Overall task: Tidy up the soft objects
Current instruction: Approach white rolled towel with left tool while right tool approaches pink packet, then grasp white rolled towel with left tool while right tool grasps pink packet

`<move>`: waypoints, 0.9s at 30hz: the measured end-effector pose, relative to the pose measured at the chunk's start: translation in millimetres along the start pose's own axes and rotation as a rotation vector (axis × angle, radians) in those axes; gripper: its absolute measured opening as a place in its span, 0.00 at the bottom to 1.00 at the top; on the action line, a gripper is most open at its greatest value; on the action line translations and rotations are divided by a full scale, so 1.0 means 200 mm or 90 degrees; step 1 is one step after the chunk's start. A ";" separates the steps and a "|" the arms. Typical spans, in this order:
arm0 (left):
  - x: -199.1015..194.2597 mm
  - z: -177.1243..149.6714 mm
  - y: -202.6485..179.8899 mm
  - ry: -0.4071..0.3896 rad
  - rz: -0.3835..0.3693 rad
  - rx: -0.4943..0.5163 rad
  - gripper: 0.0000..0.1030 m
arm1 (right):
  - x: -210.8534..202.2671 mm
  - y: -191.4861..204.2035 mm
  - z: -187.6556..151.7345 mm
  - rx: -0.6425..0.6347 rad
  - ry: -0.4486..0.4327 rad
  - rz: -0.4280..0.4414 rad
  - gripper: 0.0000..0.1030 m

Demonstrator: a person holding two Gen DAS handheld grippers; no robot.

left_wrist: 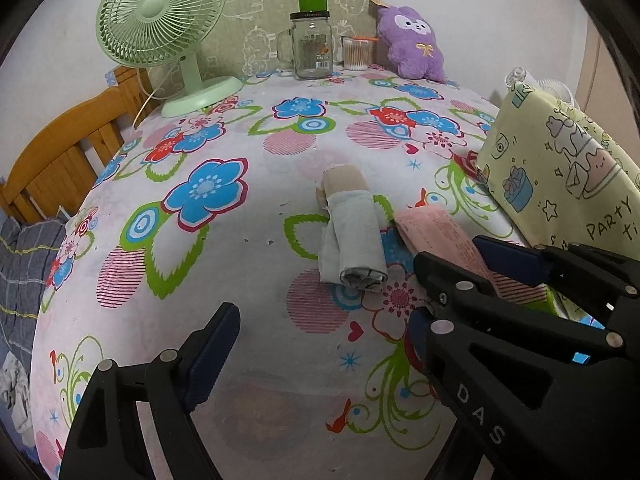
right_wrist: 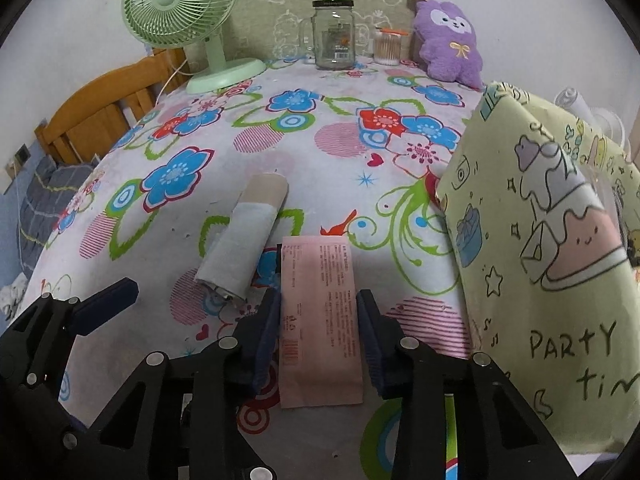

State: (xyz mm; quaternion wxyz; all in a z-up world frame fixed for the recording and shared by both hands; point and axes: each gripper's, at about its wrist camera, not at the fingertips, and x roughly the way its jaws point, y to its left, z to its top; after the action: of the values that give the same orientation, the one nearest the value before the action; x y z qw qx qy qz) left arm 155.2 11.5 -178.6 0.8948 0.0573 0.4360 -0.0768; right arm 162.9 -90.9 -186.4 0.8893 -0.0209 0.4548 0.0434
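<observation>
Pinching one pink packet across its width with the right gripper, the two pads pressing against the long edges. Keeping that packet flat on the flowered cloth, near the front, between one rolled bundle on its left and one pale yellow cushion printed "PARTY" on its right.

Hovering with the left gripper low over bare cloth, fingers spread wide and gripping nothing, just short of the near end of the roll.

Counting the soft things:
- one beige and pale blue bundle, lying on its side, just beside the packet
- one cushion, leaning up at the right edge
- one purple plush toy, sitting upright at the far right corner, well apart from the rest

Counting the hard things along the far edge:
- one green desk fan
- one glass mug jar with a green lid
- one clear tub of cotton swabs, just beside the plush

Showing one wooden frame past the left edge.
</observation>
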 end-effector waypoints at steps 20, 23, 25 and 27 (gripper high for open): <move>0.10 0.16 0.02 0.022 -0.018 -0.014 0.71 | 0.00 -0.06 0.14 0.013 -0.015 -0.001 0.40; 0.12 0.17 0.02 0.027 -0.015 -0.015 0.68 | 0.02 -0.06 0.14 0.019 -0.009 0.012 0.40; 0.12 0.17 0.02 0.027 -0.012 -0.013 0.65 | 0.03 -0.07 0.15 0.023 -0.007 0.017 0.40; 0.12 0.18 0.01 0.025 -0.013 -0.013 0.60 | 0.03 -0.07 0.15 0.027 -0.007 0.017 0.40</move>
State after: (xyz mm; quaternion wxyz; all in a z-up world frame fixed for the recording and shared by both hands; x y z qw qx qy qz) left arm 197.8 6.2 -175.6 0.8859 0.0450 0.4546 -0.0806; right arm 192.3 -102.3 -173.9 0.8912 0.0046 0.4512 0.0459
